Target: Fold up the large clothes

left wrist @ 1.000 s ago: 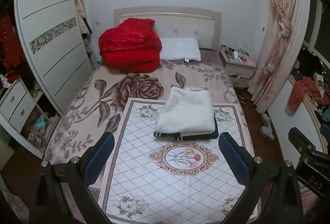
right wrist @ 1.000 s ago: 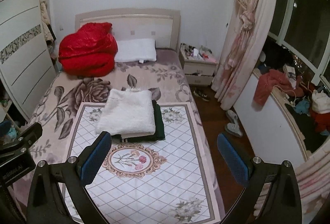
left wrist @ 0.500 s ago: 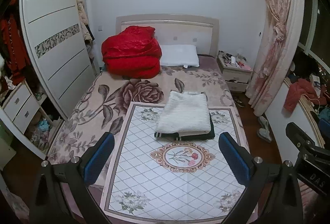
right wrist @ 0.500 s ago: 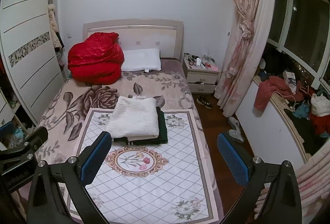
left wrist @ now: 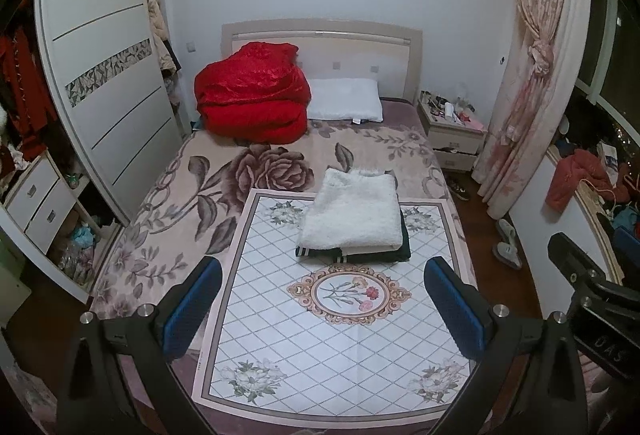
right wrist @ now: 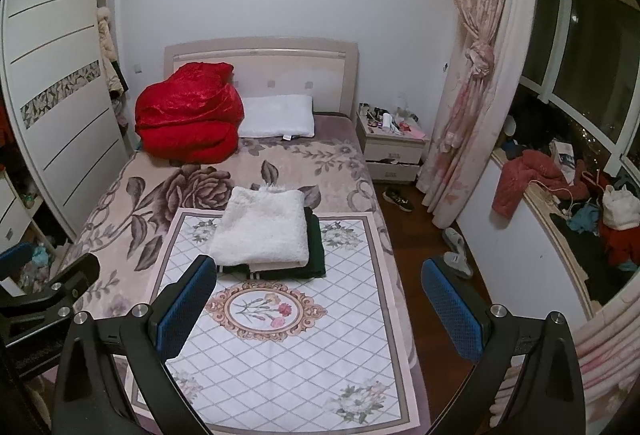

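Both the left gripper [left wrist: 320, 299] and right gripper [right wrist: 318, 295] hang spread wide and empty above the patterned mat [left wrist: 280, 335]. Farther up the mat, the folded white fleece [left wrist: 354, 211] lies stacked on a folded dark garment [left wrist: 404, 247]; judging by this, the folding looks finished, so keep clear of the stack. The only legible marking is "DAS" on the right gripper's body.

The left black two-finger gripper [left wrist: 322, 301] has angular plastic arms with silver round screws at the lower corners of the frame and blue textured rubber pads [left wrist: 192, 309]; the matching right black two-finger gripper [right wrist: 318, 301] shows identical blue pads [right wrist: 454, 311], and its body bears pale lettering
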{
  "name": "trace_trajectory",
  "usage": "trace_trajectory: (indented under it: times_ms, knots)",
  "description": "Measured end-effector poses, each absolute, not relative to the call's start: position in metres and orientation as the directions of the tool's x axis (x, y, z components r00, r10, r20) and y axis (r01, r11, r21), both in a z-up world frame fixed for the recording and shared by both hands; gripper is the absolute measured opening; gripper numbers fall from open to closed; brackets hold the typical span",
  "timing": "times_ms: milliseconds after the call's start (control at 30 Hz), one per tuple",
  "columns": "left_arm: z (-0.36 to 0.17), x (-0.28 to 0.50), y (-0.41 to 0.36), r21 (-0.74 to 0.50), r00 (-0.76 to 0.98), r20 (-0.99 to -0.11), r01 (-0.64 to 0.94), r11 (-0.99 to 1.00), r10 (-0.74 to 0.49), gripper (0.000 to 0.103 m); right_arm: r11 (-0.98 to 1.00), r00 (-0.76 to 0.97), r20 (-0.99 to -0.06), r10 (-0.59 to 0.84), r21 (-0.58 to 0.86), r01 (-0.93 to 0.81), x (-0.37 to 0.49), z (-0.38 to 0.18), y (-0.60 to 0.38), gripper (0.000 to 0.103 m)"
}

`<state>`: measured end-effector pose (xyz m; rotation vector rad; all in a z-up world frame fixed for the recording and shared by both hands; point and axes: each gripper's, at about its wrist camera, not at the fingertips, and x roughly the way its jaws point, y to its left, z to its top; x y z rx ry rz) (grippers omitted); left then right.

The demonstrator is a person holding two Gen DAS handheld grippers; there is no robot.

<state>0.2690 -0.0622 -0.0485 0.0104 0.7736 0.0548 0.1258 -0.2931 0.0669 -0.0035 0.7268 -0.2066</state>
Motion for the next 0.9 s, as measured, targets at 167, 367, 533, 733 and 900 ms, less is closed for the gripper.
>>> trace_trajectory:
  times_ms: [167, 367, 533, 733, 900]
  knots:
    - [-0.0462, 0.2676, -0.0639, 0.034, 0.718, -0.694, -0.047, 0.998, 0.057, 0.103, 0.98, 0.729, -0.658, -0.187, -0.075, 0.184, 0.1294, 0.0696, -0.2952, 0.103]
    - [-0.044, 0.2683, -0.0658, 0.026, 0.721, -0.692, -0.042, 0.999, 0.048, 0.103, 0.98, 0.726, -0.662, -0.186, -0.075, 0.183, 0.1252, 0.0701, -0.2967, 0.103]
    - [-0.0417, 0.269, -0.0676, 0.027, 0.723, -0.689, -0.042, 0.999, 0.049, 0.103, 0.981, 0.726, -0.662, -0.184, -0.073, 0.182, 0.1245, 0.0719, -0.2989, 0.103]
    - [-0.0388, 0.2705, -0.0671, 0.029, 0.725, -0.687, -0.045, 0.999, 0.053, 0.103, 0.981, 0.727, -0.662, -0.183, -0.076, 0.178, 0.1289, 0.0714, -0.2988, 0.103]
    - [-0.0389, 0.2698, -0.0668, 0.029, 0.725, -0.687, -0.042, 0.999, 0.05, 0.103, 0.981, 0.727, -0.662, -0.183, -0.077, 0.177, 0.1314, 0.0715, -0.2993, 0.103]
